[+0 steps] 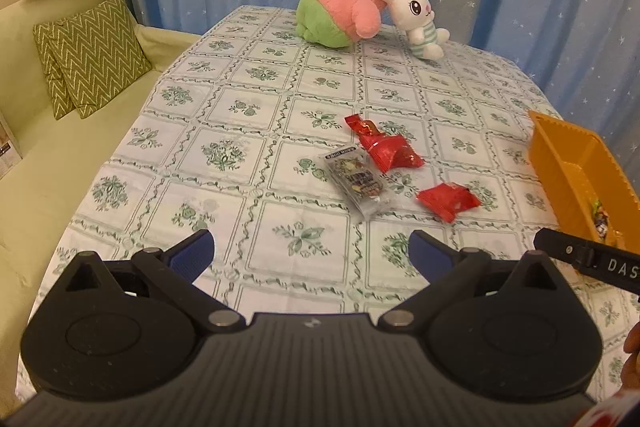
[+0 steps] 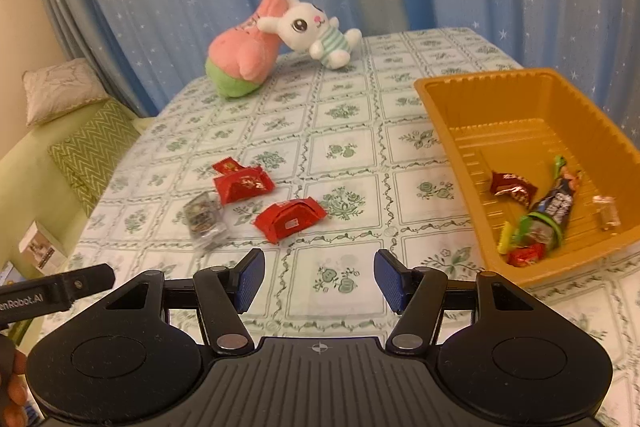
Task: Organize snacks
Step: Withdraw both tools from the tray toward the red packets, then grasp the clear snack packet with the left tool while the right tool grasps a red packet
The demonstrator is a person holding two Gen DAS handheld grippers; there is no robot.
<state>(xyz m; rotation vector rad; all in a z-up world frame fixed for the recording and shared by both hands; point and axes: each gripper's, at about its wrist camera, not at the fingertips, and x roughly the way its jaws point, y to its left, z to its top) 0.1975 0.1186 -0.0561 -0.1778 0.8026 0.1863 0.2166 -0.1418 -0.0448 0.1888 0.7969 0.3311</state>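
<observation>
On the flowered tablecloth lie two red snack packets (image 1: 386, 147) (image 1: 448, 205) and a clear packet of mixed nuts (image 1: 356, 187). The right wrist view shows them too: red packets (image 2: 242, 183) (image 2: 290, 219), clear packet (image 2: 204, 217). An orange tray (image 2: 440, 99) at the right holds several wrapped snacks (image 2: 536, 215); its corner (image 1: 560, 151) shows in the left wrist view. My left gripper (image 1: 312, 253) is open and empty, a short way before the clear packet. My right gripper (image 2: 319, 281) is open and empty, just short of the nearer red packet.
A pink and green plush (image 1: 340, 11) and a white rabbit plush (image 1: 418, 15) lie at the table's far end before a blue starred curtain. A green sofa with zigzag cushions (image 1: 88, 55) runs along the left. The right gripper's side bar (image 1: 588, 259) reaches in at the right.
</observation>
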